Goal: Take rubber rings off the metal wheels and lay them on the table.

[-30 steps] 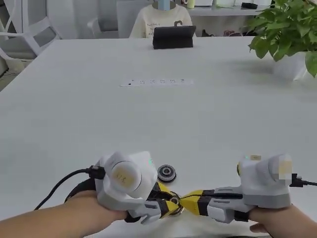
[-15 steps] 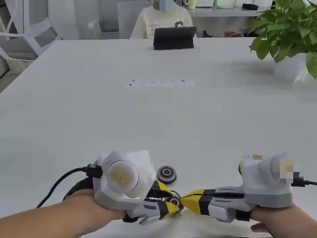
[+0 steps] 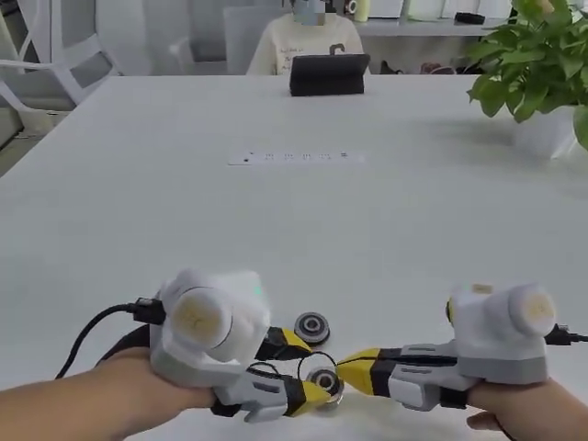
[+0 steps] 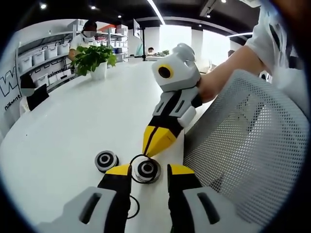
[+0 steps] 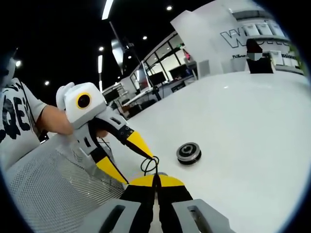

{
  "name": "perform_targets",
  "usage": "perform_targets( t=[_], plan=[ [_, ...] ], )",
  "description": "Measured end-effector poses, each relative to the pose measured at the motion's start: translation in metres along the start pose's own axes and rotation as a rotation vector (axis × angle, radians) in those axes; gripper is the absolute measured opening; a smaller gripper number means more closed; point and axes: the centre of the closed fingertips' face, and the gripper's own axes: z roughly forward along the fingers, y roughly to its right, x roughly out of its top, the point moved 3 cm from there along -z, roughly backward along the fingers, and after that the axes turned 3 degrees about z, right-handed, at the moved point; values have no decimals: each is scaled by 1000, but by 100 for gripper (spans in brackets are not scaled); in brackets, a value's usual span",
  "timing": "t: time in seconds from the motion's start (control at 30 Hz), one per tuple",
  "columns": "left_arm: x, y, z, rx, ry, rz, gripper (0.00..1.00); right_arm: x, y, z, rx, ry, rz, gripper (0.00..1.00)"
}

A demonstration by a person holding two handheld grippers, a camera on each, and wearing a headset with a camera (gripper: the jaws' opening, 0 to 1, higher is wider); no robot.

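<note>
Left tongs (image 4: 149,168) spread, wheel (image 4: 147,171) between tips

Bright, even ceiling strip light; sharp frames, fisheye-warped edges.

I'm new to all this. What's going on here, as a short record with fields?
Left claw: open, jaws either side of a metal wheel
Right claw: shut, seemingly pinching a thin black rubber ring at that wheel
Second wheel: lying apart on the white table
</note>
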Motion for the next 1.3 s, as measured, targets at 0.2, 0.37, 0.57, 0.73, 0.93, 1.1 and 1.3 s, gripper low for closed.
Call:
perform_targets(
  t=[0.2,0.37,0.57,0.73,0.93,1.1,1.3],
  plan=[
    [4,-3,-13,13,27,-12,28,7,-1,2,12,7,-6,0],
    [7,-5,-24,22,48,-26,30,13,-4,6,26,15,-13,0],
    [6,-9,-37,40,60,-34,37,20,-7,11,39,17,-22,0],
    [5,-13,-46,59,66,-37,42,25,-9,14,50,18,-29,0],
    [1,-18,-57,81,62,-44,44,29,-11,20,64,9,-35,0],
    [0,-19,-63,92,63,-37,51,31,-14,27,80,-4,-40,0],
    [-4,-21,-70,102,59,-42,55,33,-16,35,97,-25,-54,0]
  ],
)
